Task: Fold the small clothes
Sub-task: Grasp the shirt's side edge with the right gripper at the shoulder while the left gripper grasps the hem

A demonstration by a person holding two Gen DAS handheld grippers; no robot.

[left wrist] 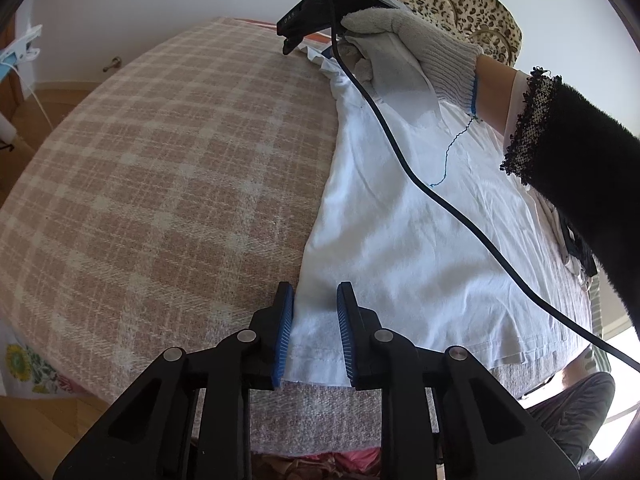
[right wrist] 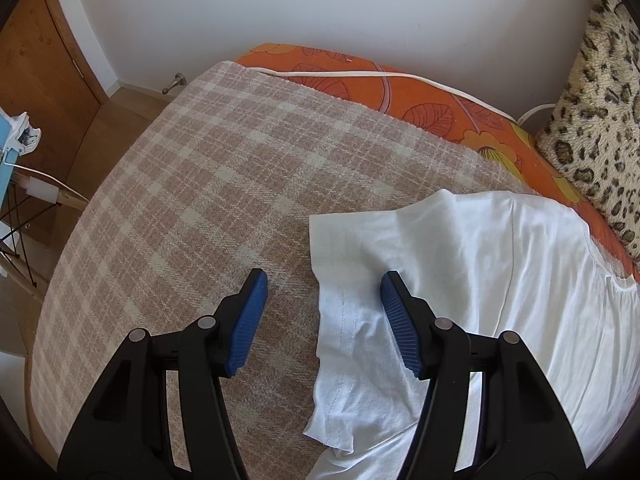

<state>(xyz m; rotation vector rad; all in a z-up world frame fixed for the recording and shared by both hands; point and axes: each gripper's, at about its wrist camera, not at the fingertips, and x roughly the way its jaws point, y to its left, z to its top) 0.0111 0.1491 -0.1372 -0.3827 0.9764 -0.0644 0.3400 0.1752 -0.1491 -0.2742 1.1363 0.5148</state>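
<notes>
A white T-shirt point(left wrist: 420, 216) lies spread on the right part of a checked pink blanket point(left wrist: 160, 168). My left gripper point(left wrist: 315, 320) sits at the shirt's near hem corner, its blue pads closed against the fabric bunched between them. In the right wrist view the shirt's sleeve point(right wrist: 348, 320) lies between the wide-apart jaws of my right gripper point(right wrist: 324, 284), which is open; one finger is over the blanket point(right wrist: 200, 184), the other over the shirt point(right wrist: 520, 264). The left wrist view shows the right gripper point(left wrist: 289, 45) at the shirt's far end, held by a gloved hand point(left wrist: 404, 52).
A black cable point(left wrist: 440, 200) runs across the shirt from the right gripper. An orange flowered sheet point(right wrist: 420, 96) with a white cord borders the blanket's far edge. A leopard-print cushion point(right wrist: 600, 120) stands at the right. Wooden floor and a door point(right wrist: 36, 60) are at the left.
</notes>
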